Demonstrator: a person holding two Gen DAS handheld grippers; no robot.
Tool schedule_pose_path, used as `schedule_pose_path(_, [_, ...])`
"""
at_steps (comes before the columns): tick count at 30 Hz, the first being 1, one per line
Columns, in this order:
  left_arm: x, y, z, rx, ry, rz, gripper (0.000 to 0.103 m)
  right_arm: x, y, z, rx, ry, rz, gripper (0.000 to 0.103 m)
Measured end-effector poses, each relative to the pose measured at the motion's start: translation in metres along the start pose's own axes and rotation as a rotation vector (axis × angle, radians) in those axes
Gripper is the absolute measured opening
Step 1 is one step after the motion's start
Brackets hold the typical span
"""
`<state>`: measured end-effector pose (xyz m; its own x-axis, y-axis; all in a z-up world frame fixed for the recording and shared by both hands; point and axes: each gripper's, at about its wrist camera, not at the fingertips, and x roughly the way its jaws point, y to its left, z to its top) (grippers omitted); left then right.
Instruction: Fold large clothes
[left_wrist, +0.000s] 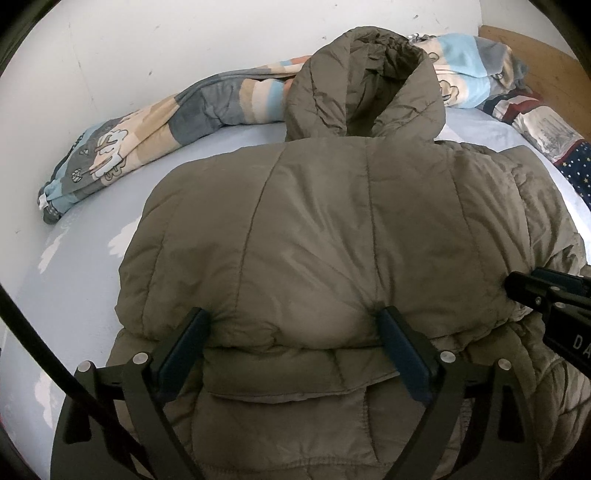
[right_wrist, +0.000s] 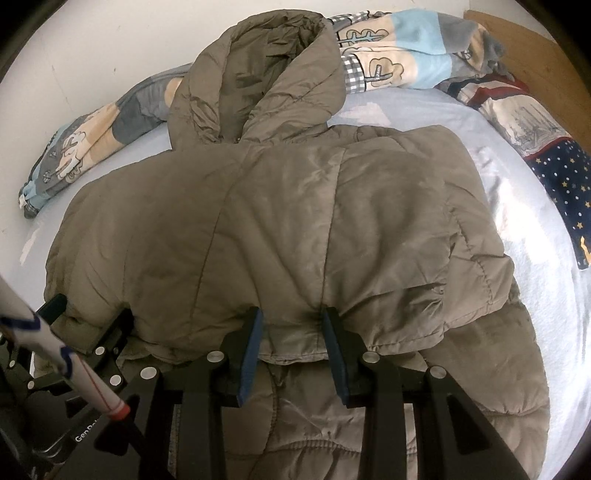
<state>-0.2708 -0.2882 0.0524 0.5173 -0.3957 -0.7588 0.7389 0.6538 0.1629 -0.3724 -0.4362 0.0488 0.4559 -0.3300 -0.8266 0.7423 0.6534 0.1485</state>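
An olive-brown puffer jacket (left_wrist: 325, 229) with a hood (left_wrist: 369, 85) lies folded on the light blue bed sheet (left_wrist: 85, 266); it also fills the right wrist view (right_wrist: 280, 221). My left gripper (left_wrist: 291, 321) is open, its fingers wide apart and pressed on the folded hem edge. My right gripper (right_wrist: 291, 317) has its fingers closed in on a bunched fold of the jacket hem. The right gripper also shows at the right edge of the left wrist view (left_wrist: 517, 288), the left gripper at the left of the right wrist view (right_wrist: 92, 314).
A rolled patterned blanket (left_wrist: 147, 140) lies along the white wall (left_wrist: 147, 37) behind the jacket. A star-and-stripe pillow (right_wrist: 546, 147) lies at the right by the wooden headboard (right_wrist: 535, 48). A white cable (right_wrist: 55, 350) crosses the lower left of the right wrist view.
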Motion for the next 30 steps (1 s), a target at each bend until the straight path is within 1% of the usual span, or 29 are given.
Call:
schedule_pose_path(16, [0.0034, 0.0023, -0.0026, -0.023, 0.006, -0.001, 0.099, 0.001, 0.0002, -0.0004, 0.001, 0.003, -0.006, 0.037])
schedule_pose_path(22, [0.0083, 0.0083, -0.0036, -0.052, 0.025, -0.02, 0.102, 0.0025, 0.0009, -0.0004, 0.003, 0.008, -0.008, 0.037])
schedule_pose_path(30, [0.0091, 0.0083, -0.0049, -0.059, 0.028, -0.026, 0.103, 0.0031, 0.0014, 0.0002, 0.006, 0.013, -0.01, 0.037])
